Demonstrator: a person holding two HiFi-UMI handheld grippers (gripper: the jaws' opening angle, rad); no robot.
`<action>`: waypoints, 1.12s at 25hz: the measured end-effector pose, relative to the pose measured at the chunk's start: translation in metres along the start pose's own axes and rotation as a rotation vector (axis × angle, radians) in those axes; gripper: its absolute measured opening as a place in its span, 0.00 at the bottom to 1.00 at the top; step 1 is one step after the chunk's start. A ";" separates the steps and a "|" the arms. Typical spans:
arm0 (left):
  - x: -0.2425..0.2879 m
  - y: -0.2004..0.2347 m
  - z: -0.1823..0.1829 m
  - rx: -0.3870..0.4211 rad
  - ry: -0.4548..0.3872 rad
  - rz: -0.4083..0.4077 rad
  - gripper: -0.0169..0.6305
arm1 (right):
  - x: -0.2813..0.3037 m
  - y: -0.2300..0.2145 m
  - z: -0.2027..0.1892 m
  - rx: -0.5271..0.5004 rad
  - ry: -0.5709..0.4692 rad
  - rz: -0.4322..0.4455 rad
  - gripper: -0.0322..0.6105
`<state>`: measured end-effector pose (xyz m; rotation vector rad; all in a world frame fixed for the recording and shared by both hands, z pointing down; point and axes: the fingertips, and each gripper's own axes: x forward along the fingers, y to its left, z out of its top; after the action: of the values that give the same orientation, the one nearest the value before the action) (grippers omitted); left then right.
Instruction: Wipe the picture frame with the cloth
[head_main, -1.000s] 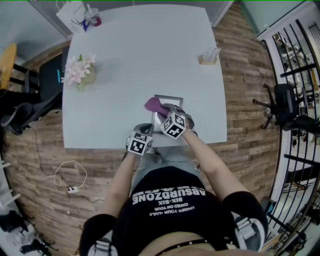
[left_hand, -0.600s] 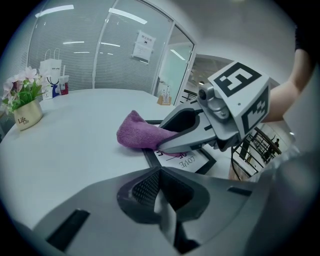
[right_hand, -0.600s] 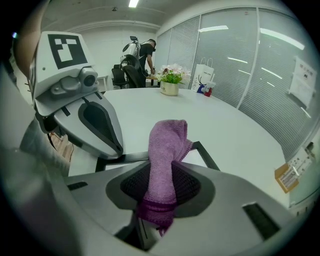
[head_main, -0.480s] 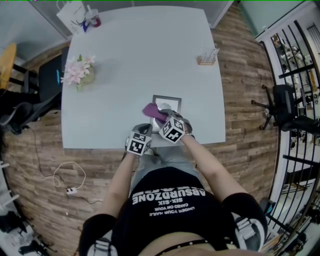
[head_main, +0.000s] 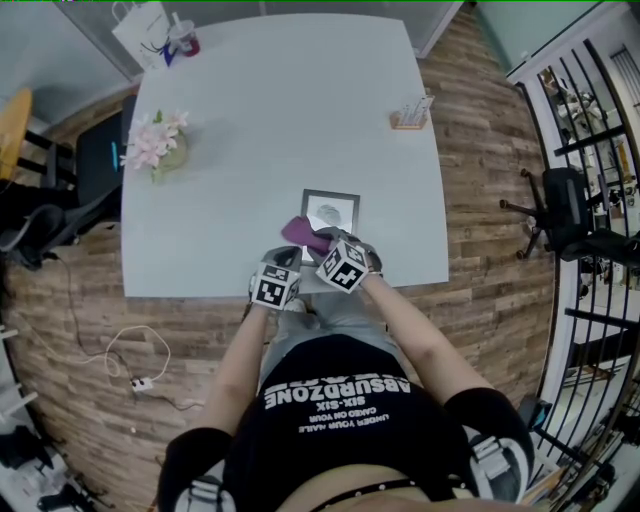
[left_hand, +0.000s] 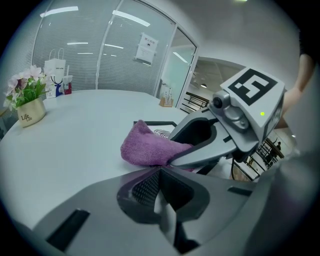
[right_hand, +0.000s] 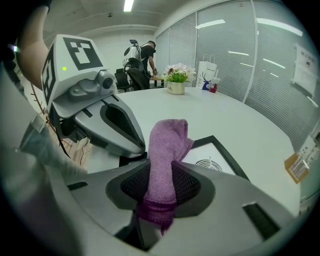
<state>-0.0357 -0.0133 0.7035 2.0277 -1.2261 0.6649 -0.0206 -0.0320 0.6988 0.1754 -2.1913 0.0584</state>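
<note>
- The right gripper is clamped on the purple cloth, which stands up between its jaws and drapes forward onto the near-left corner of the picture frame.
- The frame lies flat on the white table, close to the near edge; a stroke pulled toward the person could drag it off.
- The left gripper has its jaws pressed together on nothing and sits at the table edge beside the frame, not on it. With nothing pinning the frame, the cloth's drag may simply slide it.
- Only one fold of cloth is pinched; a hard rub could tug it free, or let the bare jaw tips scrape the glass.
- The flower pot at the far left holds pink blooms.
- The white paper bag at the far corner hides its contents.
- The small wooden holder at the right edge holds what look like cards.
</note>
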 end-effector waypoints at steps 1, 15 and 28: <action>0.000 0.001 0.000 0.002 -0.001 0.001 0.05 | 0.000 0.003 0.000 -0.006 0.005 0.008 0.26; 0.001 -0.001 -0.001 -0.034 -0.009 -0.021 0.05 | -0.004 0.014 -0.006 -0.016 0.032 0.030 0.26; 0.000 -0.001 0.001 0.034 -0.004 0.014 0.05 | -0.006 0.022 -0.006 0.015 0.034 0.000 0.26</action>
<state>-0.0348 -0.0131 0.7025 2.0506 -1.2409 0.6926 -0.0155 -0.0087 0.6974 0.1814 -2.1579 0.0768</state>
